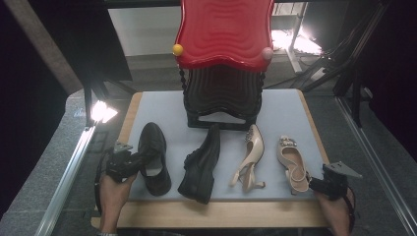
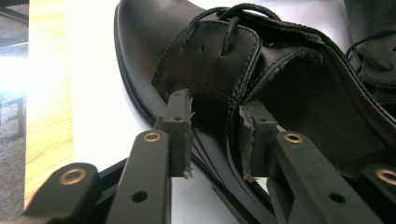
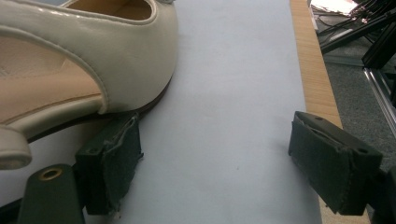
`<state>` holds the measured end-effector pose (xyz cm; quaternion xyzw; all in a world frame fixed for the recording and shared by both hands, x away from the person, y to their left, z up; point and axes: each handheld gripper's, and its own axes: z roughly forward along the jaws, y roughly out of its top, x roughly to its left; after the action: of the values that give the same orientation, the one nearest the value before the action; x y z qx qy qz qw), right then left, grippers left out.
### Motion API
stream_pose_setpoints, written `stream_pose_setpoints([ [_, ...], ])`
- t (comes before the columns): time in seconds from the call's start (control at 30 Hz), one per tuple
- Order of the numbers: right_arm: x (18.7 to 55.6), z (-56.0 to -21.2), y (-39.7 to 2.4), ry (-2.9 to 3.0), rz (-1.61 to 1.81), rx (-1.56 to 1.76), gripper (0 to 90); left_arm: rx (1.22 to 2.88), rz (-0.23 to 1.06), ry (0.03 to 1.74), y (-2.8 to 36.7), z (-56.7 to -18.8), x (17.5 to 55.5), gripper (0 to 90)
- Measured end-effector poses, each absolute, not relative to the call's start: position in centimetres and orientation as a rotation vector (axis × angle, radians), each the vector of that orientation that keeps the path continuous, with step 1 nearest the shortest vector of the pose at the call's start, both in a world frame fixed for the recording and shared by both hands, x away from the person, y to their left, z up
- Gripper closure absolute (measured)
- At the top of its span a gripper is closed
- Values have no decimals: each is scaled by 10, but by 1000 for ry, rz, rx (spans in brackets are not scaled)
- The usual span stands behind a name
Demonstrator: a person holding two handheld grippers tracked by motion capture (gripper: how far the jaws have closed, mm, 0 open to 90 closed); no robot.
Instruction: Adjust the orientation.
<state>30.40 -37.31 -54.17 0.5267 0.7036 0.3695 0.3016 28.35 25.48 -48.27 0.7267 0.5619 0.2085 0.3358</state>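
Left hand-held gripper (image 2: 214,135): jaws narrow, one pad (image 2: 180,133) on the outer face of the side wall of the black lace-up shoe (image 2: 210,60), the other inside the shoe opening, so the leather collar sits between them. The pads look to be against the leather; I read this as a pinch on the shoe's side wall. In the high view this hand-held gripper (image 1: 129,163) sits at the near left of the tabletop (image 1: 162,105), touching the near-left flank of the same black lace-up shoe (image 1: 153,157), which lies upright on its sole with the toe pointing far.

Right hand-held gripper (image 3: 215,163): jaws wide, with bare grey mat between them. Its left pad (image 3: 109,165) sits just beside the heel end of the cream slingback shoe (image 3: 93,60); whether it touches the sole edge cannot be told. In the high view the right hand-held gripper (image 1: 319,184) is at the near right, just beside the heel of that cream slingback shoe (image 1: 291,160).

Outward: a second black lace-up shoe (image 1: 200,167) lies tipped on its side right of the first. A second cream heeled shoe (image 1: 250,160) lies on its side between it and the slingback. At the far middle stands a black ribbed stand (image 1: 222,98) with a red wavy top (image 1: 223,32).
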Motion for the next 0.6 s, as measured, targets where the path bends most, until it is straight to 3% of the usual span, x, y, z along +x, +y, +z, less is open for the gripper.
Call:
stream_pose_setpoints([
  [0.23,304,-542,-373,1866,980,1397,171,1889,634,1481,263,-481,283,820],
  [0.6,304,-542,-373,1866,980,1397,171,1864,648,1457,271,-482,281,847],
])
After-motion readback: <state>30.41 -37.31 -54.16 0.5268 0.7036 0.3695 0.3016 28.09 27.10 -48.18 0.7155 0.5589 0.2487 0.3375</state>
